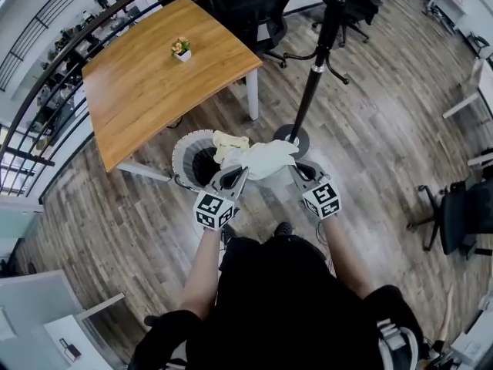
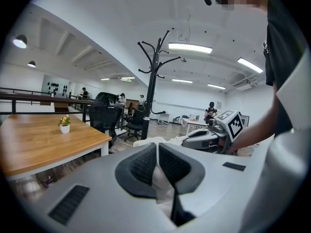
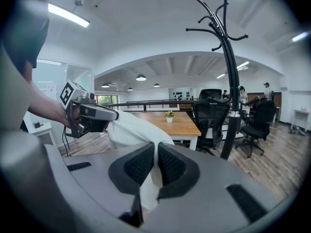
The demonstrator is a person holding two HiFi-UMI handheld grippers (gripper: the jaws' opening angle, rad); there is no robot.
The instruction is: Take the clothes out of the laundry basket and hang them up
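Note:
A white garment [image 1: 266,159] is stretched between my two grippers above the round grey laundry basket [image 1: 187,154], which stands on the wood floor beside the table. My left gripper [image 1: 233,177] is shut on the white garment [image 2: 163,186], with cloth pinched between its dark pads. My right gripper [image 1: 299,169] is shut on the other edge of the garment [image 3: 133,130]. A pale yellow cloth [image 1: 229,142] lies over the basket's rim. The black coat stand [image 1: 314,68] rises just beyond the garment; its hooks [image 3: 221,21] show high in the right gripper view.
A wooden table [image 1: 154,75] with a small potted flower [image 1: 181,48] stands at the back left. Black office chairs [image 1: 254,10] sit behind it, and another chair [image 1: 462,214] is at the right. A railing [image 1: 46,75] runs along the far left.

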